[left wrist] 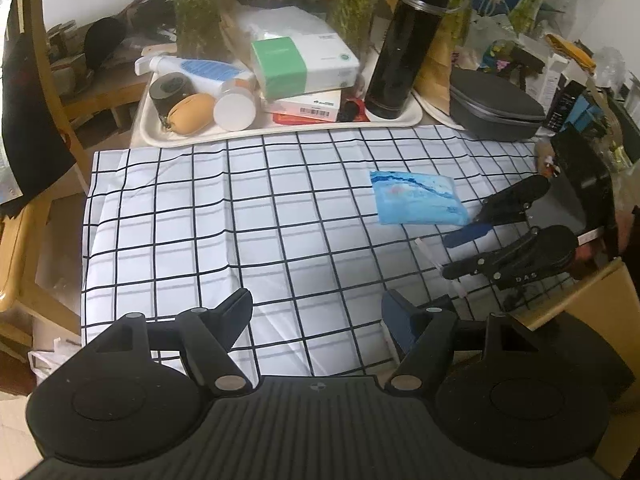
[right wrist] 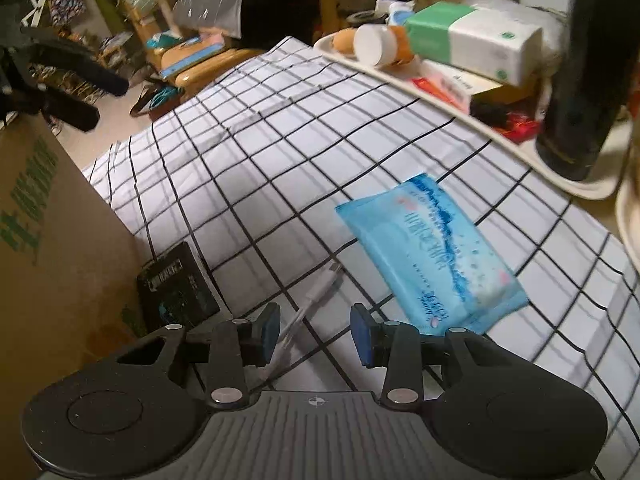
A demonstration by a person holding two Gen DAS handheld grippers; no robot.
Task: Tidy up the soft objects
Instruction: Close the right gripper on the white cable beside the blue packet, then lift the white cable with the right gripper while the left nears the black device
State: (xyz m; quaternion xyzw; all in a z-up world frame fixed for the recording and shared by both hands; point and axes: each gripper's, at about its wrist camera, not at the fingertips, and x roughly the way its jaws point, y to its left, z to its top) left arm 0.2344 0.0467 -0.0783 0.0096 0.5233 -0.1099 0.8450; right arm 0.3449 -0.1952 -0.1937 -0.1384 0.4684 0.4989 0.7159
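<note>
Left gripper [left wrist: 316,312] nearest, jaws apart, nothing between them, above the checked cloth [left wrist: 224,216]. Blue wipes pack [left wrist: 418,199] lies flat on the cloth, right of centre. Right gripper [right wrist: 314,334] just beside the pack, jaws partly apart, gripping nothing.

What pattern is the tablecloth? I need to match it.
White with a black grid, the tablecloth shows best in the left wrist view.
</note>
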